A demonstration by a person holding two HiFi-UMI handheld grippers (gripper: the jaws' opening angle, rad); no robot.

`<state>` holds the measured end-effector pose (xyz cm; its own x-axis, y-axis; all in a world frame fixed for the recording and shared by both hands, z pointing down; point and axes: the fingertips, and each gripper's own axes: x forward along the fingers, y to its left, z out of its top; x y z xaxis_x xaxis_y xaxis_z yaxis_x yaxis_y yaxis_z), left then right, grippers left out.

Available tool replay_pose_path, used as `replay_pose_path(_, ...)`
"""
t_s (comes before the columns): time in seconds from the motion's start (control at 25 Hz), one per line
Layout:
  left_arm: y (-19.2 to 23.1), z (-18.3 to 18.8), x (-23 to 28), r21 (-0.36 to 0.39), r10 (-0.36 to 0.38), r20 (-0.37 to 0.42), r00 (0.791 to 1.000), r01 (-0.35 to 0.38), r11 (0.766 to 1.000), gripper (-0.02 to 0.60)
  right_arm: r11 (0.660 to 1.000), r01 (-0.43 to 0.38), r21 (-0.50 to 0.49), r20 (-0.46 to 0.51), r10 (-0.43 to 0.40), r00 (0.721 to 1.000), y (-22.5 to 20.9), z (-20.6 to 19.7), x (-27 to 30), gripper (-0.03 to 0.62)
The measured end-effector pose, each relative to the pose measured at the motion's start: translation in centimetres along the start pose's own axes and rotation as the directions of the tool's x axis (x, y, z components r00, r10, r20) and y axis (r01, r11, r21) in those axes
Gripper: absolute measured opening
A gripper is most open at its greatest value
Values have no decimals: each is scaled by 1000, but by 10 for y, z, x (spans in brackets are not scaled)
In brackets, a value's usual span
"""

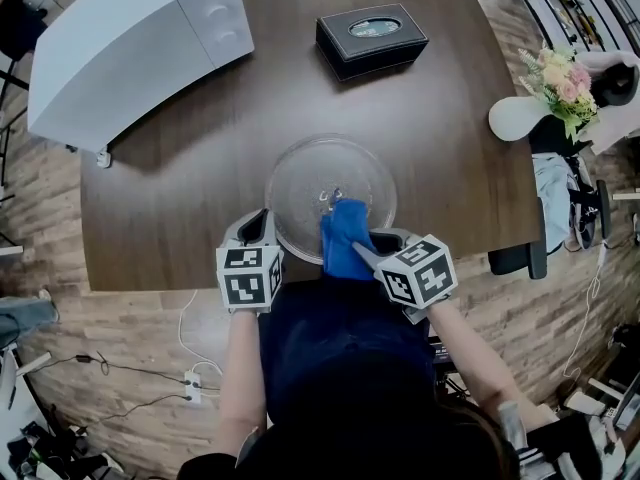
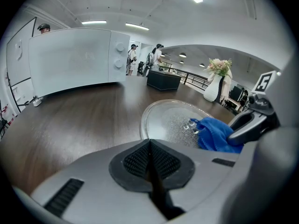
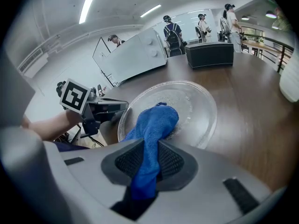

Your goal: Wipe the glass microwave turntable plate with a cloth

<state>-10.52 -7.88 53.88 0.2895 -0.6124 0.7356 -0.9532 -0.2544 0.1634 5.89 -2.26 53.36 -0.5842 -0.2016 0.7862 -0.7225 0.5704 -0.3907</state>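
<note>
Wooden bench (image 1: 150, 198): glass plate (image 1: 300, 178) laid near front edge; blue cloth (image 3: 154, 120) clamped in right gripper (image 3: 150, 161) fingers, on plate; left gripper (image 2: 150, 160) fingers together, empty. Plate unheld, could be pushed off edge by wiping

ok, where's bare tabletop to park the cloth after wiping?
Widest bare table: left of the glass plate, short of the microwave. Also the strip between plate and tissue box, and right of the plate toward the vase. Crowded at the near edge: left gripper, right gripper and cloth.
</note>
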Motion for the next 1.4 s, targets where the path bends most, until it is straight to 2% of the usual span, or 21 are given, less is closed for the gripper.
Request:
replay_pose_path(0.48, -1, 1, 0, 11, 18, -6, 1000, -18, 1000, 5, 994, 84, 73, 39, -87, 995, -48, -3, -32, 72)
replay_pose_path(0.64, -1, 0, 0, -10, 12, -17, 1000, -13, 1000, 5, 987, 110, 117, 60, -117, 991, -63, -3, -40, 72)
replay_pose_path(1.0, -1, 5, 0, -26, 21, -22, 1000, -21, 999, 5, 976, 77, 203, 176, -114, 978, -75, 14, -51, 71)
replay_pose_path(1.24, -1, 13, -3, -22, 22, -14, 1000, -23, 1000, 5, 964, 28, 264, 313, -113, 943, -81, 48, -67, 71)
replay_pose_path(1.4, -10, 27, -17, -12, -10, 22, 1000, 10, 1000, 6, 967, 17, 254, 441, -131, 888, -80, 80, -88, 71)
